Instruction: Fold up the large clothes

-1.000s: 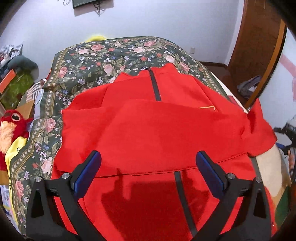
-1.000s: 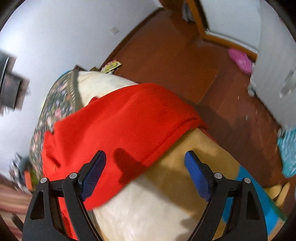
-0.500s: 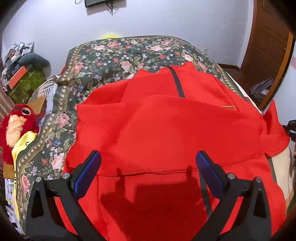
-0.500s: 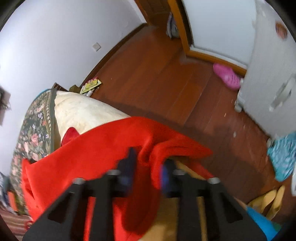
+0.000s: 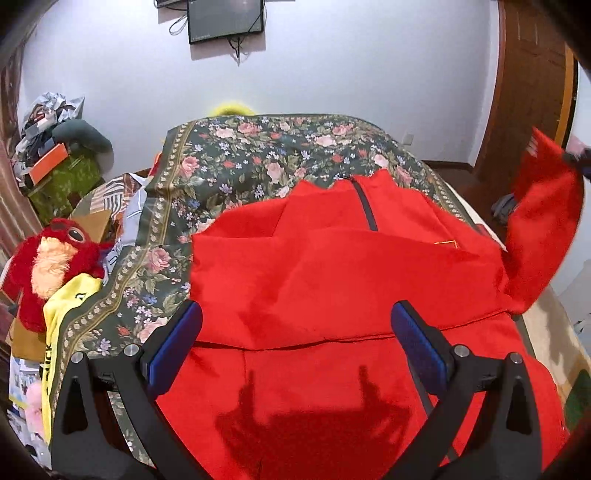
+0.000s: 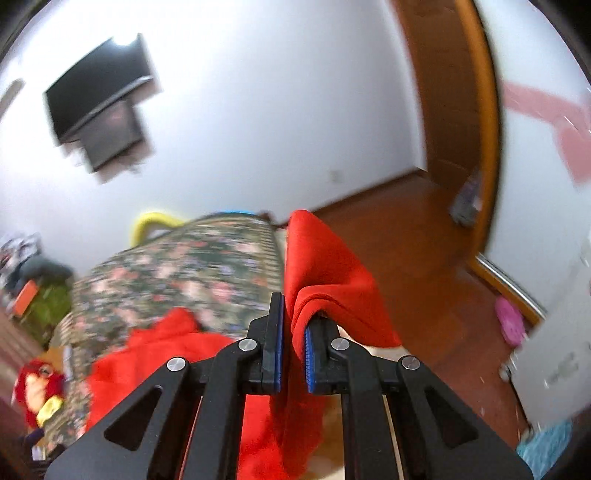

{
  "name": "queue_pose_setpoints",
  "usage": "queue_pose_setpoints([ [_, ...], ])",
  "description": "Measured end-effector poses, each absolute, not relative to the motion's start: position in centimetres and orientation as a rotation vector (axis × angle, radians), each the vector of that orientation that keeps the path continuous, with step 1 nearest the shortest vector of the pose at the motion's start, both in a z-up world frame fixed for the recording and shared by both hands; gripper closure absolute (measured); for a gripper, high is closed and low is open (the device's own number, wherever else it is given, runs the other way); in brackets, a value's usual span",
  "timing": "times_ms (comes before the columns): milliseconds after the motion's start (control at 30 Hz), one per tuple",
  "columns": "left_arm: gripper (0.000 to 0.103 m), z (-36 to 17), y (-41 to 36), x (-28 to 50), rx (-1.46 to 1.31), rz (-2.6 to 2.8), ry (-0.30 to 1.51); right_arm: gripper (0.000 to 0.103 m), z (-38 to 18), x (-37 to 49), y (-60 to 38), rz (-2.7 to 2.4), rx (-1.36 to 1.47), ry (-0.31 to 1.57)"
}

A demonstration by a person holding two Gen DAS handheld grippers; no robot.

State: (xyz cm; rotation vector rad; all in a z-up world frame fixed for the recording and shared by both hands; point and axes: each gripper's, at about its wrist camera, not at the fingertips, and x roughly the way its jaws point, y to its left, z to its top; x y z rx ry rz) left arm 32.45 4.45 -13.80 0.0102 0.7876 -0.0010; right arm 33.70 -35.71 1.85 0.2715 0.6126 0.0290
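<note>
A large red zip-up garment lies spread on the floral bedspread, with its left sleeve folded across the body. My left gripper is open and empty, hovering above the garment's lower half. My right gripper is shut on the garment's red right sleeve and holds it lifted off the bed. That raised sleeve also shows at the right edge of the left wrist view, with the right gripper blurred at its top.
A red plush toy and a yellow cloth lie off the bed's left side. Clutter is piled at the far left. A TV hangs on the wall. A wooden door and wooden floor are on the right.
My right gripper closed on the sleeve at the bed's right edge and lifted it up and inward. My left gripper stayed open and drew back a little over the garment.
</note>
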Motion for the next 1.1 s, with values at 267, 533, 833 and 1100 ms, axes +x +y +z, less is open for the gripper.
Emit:
queue_pose_setpoints([
  [267,0.000,-13.6,7.2,30.2,0.031,0.001,0.757,0.095,-0.7,34.9,-24.5,0.280,0.195,0.746],
  [533,0.000,-15.1,9.8,28.5,0.076,0.037,0.779,0.095,-10.9,34.8,-14.8,0.426,0.124,1.038],
  [833,0.000,-16.7,10.3,27.8,0.077,0.037,0.829,0.089,-17.1,31.8,-12.2,0.451,0.082,1.256],
  [1100,0.000,-15.7,8.2,28.2,0.061,0.002,0.842,0.044,-15.8,29.2,-13.3,0.507,0.003,1.265],
])
